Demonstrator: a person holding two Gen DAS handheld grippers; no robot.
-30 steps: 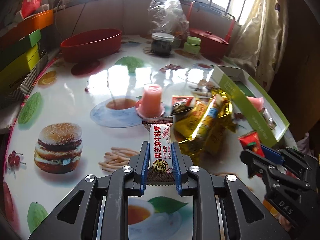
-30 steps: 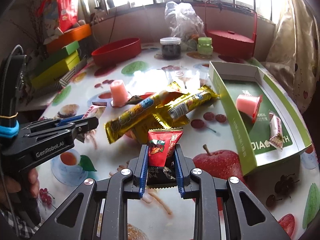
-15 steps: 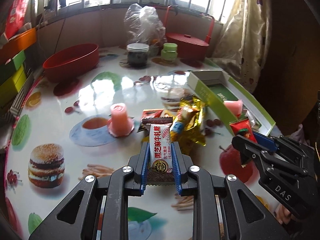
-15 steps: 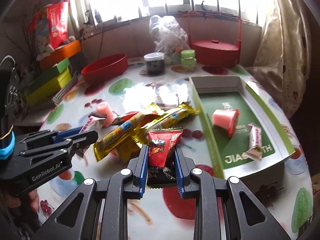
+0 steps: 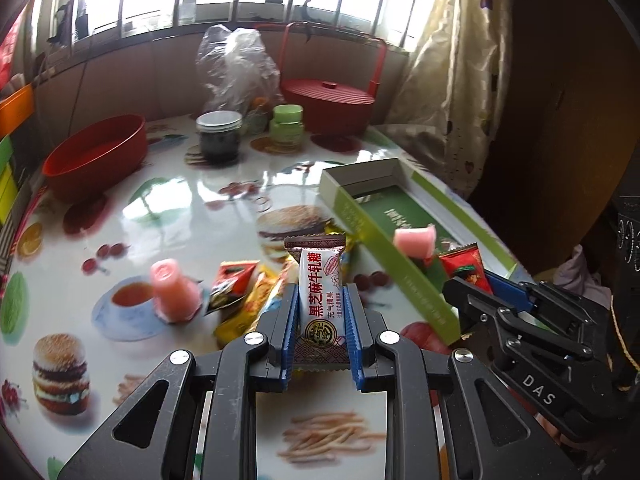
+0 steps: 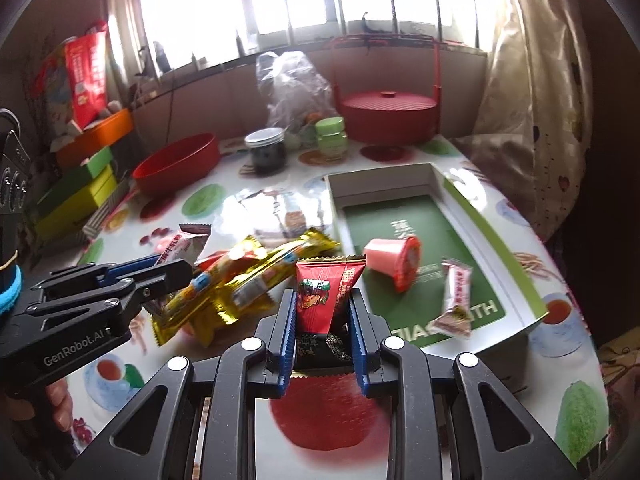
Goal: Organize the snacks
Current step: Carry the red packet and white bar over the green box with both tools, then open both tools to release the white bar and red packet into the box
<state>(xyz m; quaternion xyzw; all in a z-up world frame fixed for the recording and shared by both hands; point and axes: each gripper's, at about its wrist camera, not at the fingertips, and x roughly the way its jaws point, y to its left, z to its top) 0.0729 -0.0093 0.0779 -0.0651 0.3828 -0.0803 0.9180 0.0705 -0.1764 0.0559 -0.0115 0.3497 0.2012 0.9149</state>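
Both grippers shifted toward the green tray since a second ago, each carrying its sweet along; tray nearer and larger in both views, pile of snacks slid down and left.

Left gripper (image 5: pixel 320 312): closed tight on a white candy (image 5: pixel 320 300), wrapper upright between the blue pads, crimped top end sticking out above the fingertips, held clear of the table (image 5: pixel 180 208). Seen again from the right wrist (image 6: pixel 168 272), with the candy's end (image 6: pixel 186 242) poking out past the tips.

Right gripper (image 6: pixel 323 320): clamped on a red packet (image 6: pixel 325 300), red top fanned out above the pads, dark lower part down between the fingers. From the left wrist, same gripper (image 5: pixel 472 284) at right, red packet (image 5: pixel 464 266) just beside the tray's near wall.

Tray (image 6: pixel 528 292): open, at the table's right side, holding a pink jelly cup (image 6: pixel 394 256) tipped on its side and a small pink-white candy (image 6: pixel 454 300) near it.

On the table left of the tray: a heap of gold bars (image 6: pixel 244 276); another jelly cup (image 5: pixel 172 294) standing upside down; a red packet (image 5: pixel 232 284) between that cup and the gold bars.

Farther back: red bowl (image 5: pixel 96 156), dark jar (image 5: pixel 219 136), green tub (image 5: pixel 287 124), red lidded basket (image 5: pixel 328 100), plastic bag (image 5: pixel 236 64).
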